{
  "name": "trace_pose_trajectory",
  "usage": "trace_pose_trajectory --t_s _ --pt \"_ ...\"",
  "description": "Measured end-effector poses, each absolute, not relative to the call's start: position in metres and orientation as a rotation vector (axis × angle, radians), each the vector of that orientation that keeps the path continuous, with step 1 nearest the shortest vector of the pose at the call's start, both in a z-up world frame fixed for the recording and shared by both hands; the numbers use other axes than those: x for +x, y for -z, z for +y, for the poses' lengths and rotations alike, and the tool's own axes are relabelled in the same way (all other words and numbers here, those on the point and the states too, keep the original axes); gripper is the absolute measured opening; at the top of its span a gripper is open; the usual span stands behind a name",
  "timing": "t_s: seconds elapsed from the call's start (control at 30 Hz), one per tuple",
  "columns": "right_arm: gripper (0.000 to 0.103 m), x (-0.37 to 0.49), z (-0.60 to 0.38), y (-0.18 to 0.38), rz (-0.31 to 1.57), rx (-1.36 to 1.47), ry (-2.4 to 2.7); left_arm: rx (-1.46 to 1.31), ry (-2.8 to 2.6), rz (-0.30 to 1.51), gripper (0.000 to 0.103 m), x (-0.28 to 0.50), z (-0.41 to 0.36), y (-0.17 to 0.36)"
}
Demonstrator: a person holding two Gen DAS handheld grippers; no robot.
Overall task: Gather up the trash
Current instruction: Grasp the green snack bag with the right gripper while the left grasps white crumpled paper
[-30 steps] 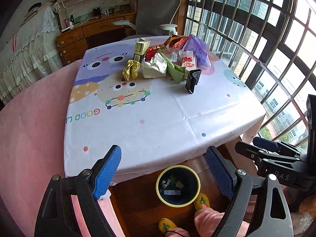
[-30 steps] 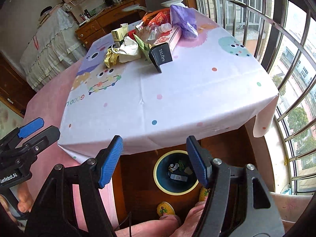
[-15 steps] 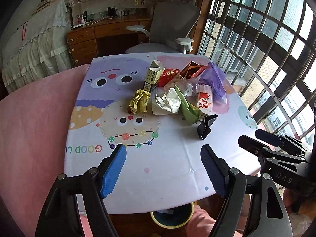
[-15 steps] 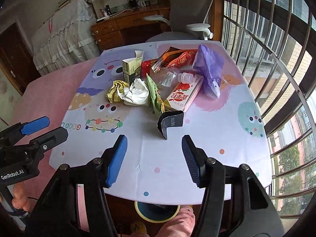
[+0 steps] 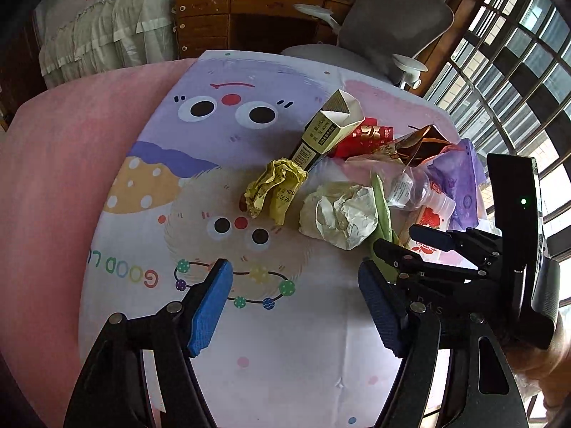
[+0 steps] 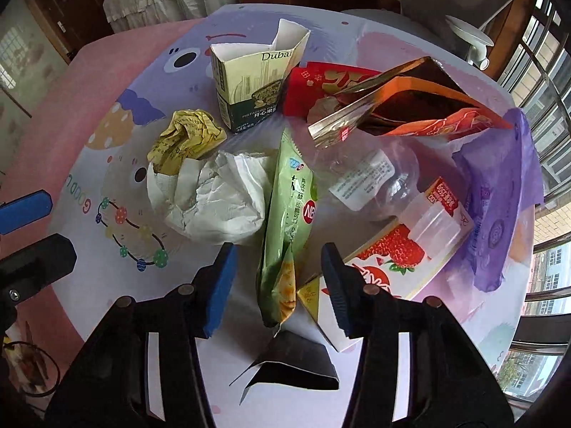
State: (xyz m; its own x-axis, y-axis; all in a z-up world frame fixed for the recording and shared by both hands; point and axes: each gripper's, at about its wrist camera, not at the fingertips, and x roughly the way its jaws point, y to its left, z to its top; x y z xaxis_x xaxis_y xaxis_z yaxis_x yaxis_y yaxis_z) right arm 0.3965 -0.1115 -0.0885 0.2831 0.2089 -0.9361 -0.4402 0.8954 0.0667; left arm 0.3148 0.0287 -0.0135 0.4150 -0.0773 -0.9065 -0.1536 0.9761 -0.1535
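My right gripper (image 6: 276, 278) hangs wide open and empty over the near end of a green snack bag (image 6: 289, 228), which lies on the table (image 6: 249, 374), long axis running straight away between the 2 jaws. My left gripper (image 5: 294, 303), also open and empty, hovers farther back. Beyond lies a pile of trash (image 6: 357, 125).

Left gripper (image 5: 294, 299) is hovering over the cartoon tablecloth (image 5: 285, 356), jaws standing wide apart, nothing between them. Ahead, a yellow crumpled wrapper (image 5: 274, 192) is lying beside a white crumpled paper (image 5: 339, 214). Right gripper (image 5: 421, 246) is reaching in beside the white paper.
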Motion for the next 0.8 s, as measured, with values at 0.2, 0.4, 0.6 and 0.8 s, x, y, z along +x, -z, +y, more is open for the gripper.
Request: trace_pose_trajectory --t_s 0.2,0.4,0.6,0.8 --pt "0.012 0.41 -0.119 0.107 1.25 -0.185 -0.53 -0.283 -0.038 1.199 0.074 0.345 0.012 0.034" --pt "0.008 0.419 -0.145 0.103 1.24 -0.063 -0.557 -0.285 -0.043 1.24 0.074 0.375 -0.005 0.059" --pt "0.008 0.422 -0.171 0.105 1.25 0.01 -0.581 -0.279 -0.085 1.276 0.074 0.399 -0.007 0.088" --pt "0.008 0.424 -0.183 0.104 1.266 0.052 -0.586 -0.333 -0.091 1.267 0.074 0.42 -0.001 0.103"
